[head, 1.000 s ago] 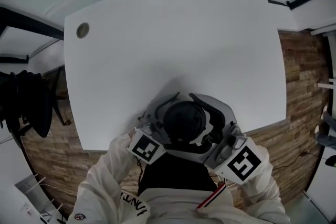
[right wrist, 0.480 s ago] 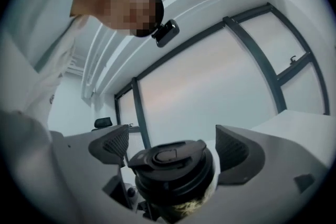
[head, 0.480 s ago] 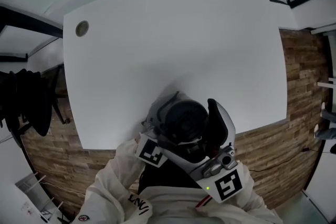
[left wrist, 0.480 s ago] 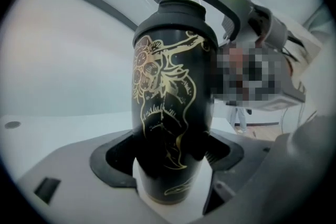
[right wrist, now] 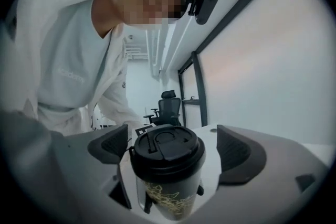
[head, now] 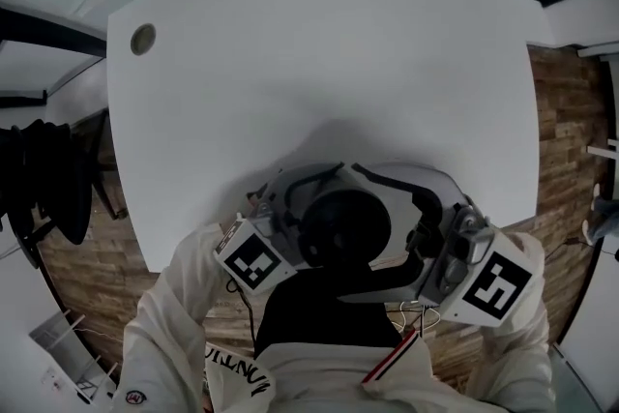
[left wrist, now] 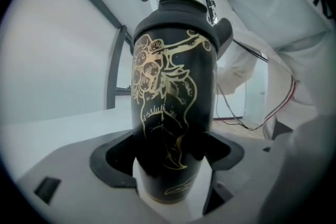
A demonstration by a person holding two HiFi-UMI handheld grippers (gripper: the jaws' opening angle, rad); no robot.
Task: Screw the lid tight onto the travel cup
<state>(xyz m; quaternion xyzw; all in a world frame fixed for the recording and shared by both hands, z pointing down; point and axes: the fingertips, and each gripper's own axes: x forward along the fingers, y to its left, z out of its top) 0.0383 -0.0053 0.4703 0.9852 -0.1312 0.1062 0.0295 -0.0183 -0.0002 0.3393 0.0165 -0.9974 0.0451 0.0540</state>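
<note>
The travel cup point(left wrist: 173, 107) is black with a gold drawing and stands upright near the table's front edge. My left gripper point(left wrist: 168, 157) is shut on its lower body, both pads pressing on it. The black lid point(right wrist: 167, 150) sits on top of the cup, and in the head view the lid point(head: 340, 225) hides the cup body. My right gripper point(right wrist: 172, 147) is open around the lid, with a gap between each pad and the rim. In the head view the left gripper point(head: 290, 227) comes in from the left and the right gripper point(head: 372, 232) from the right.
The white table point(head: 319, 53) has a round cable hole point(head: 143, 39) at its far left corner. Its front edge runs just under the cup, with wooden floor point(head: 551, 131) beyond. Dark objects point(head: 48, 189) hang at the left. An office chair point(right wrist: 169, 102) stands far behind.
The right gripper twisted about the lid, then swung back out to the right. Its jaws now stand wider, off the lid. The left gripper kept its hold on the cup.
</note>
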